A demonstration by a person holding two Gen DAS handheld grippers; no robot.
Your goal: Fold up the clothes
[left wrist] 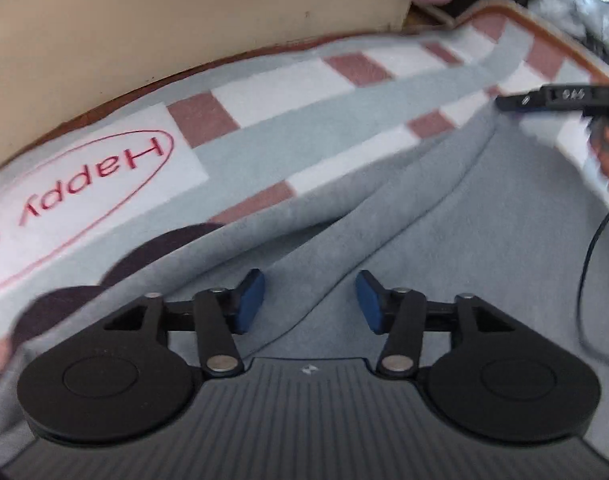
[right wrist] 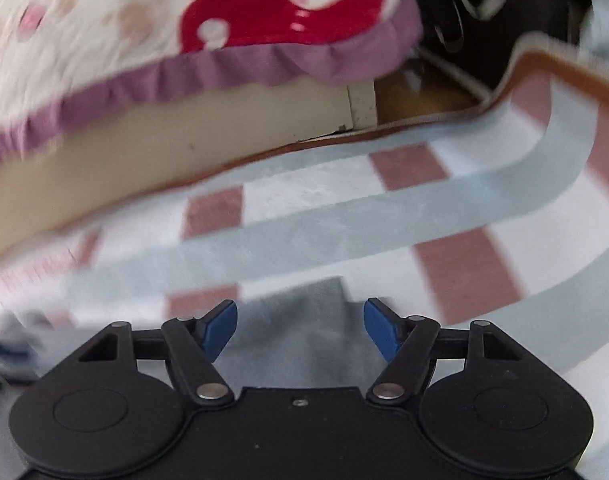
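Only the left view shows the right gripper (left wrist: 504, 102) far right and the rug's (left wrist: 288, 120) "Happy" oval. Both the left gripper (left wrist: 310, 300) and the right hang spread over the soft grey garment (left wrist: 444, 232) on the rug, gripping nothing; the right view, blurred, probably shows a garment corner.

Left gripper (left wrist: 310, 300): black linkage arms, silver pivot screws, blue-padded fingers (left wrist: 250, 300), ribbed grey body; right gripper (right wrist: 300, 330) apparently alike, smoother.
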